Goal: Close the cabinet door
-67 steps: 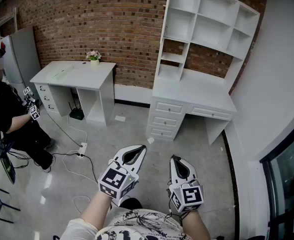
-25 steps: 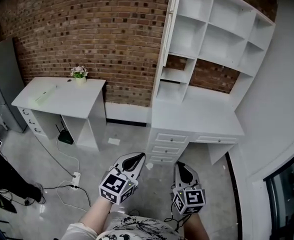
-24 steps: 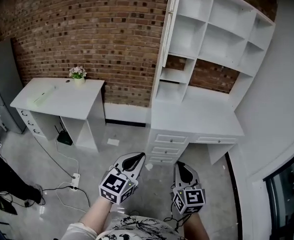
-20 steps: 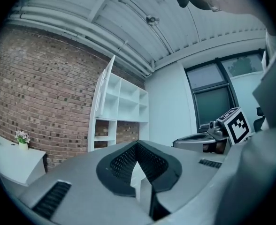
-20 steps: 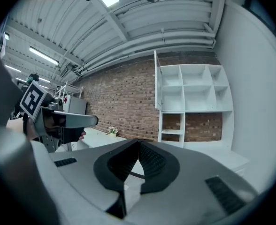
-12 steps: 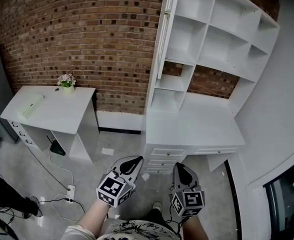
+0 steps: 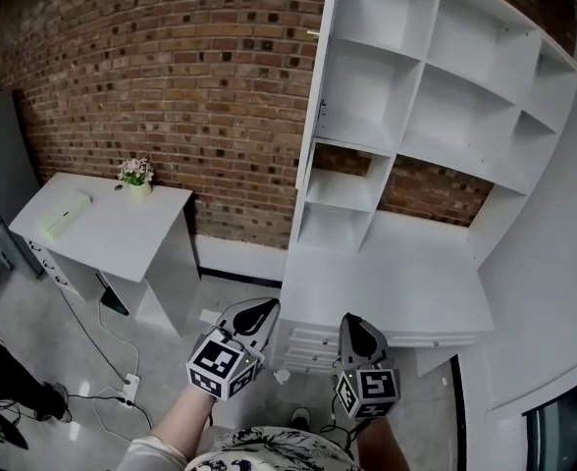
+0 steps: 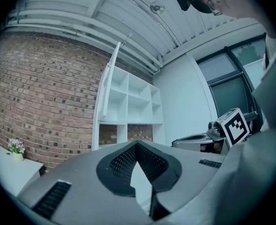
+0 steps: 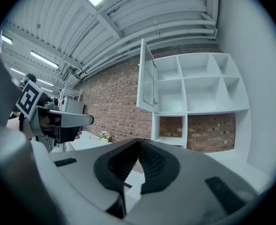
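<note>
We are looking at the white cabinet door (image 9: 146, 76), a flat upright panel that is standing open. It is swinging out from the left edge of the white cabinet (image 9: 208, 86), off its upper left compartment, high above the counter (image 7: 396, 283).

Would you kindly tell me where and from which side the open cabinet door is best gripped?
Probably its free vertical edge, approached from the side of the brick wall: the cabinet door stands swung out from the shelf unit, hinged along its left upright.
</note>
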`<state>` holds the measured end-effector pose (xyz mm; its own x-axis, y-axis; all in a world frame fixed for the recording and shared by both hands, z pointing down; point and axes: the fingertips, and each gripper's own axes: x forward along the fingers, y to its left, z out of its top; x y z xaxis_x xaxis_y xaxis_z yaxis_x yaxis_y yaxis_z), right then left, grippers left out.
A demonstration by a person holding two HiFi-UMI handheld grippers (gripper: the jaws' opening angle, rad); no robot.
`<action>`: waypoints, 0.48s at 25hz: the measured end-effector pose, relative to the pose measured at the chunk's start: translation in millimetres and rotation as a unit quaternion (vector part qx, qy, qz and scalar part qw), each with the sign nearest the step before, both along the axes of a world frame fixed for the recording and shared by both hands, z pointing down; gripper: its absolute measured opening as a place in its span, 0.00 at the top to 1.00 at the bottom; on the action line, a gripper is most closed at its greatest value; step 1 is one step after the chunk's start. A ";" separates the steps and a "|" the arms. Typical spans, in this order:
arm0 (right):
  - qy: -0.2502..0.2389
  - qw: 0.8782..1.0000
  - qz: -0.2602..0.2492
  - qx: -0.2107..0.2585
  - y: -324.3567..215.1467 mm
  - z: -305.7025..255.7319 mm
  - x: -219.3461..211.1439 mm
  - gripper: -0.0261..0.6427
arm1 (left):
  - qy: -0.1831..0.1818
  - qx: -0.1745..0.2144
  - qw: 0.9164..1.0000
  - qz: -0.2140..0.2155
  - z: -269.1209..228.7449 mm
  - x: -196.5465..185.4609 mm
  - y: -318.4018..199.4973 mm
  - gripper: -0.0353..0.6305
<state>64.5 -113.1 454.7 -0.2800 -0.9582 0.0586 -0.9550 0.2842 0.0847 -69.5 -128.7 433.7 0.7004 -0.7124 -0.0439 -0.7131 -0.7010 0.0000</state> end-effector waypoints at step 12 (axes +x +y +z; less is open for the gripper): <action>0.019 0.997 -0.072 0.022 -147.4 -30.4 72.3 0.95 | 0.001 0.037 0.996 -0.085 -32.1 51.2 -132.8 0.94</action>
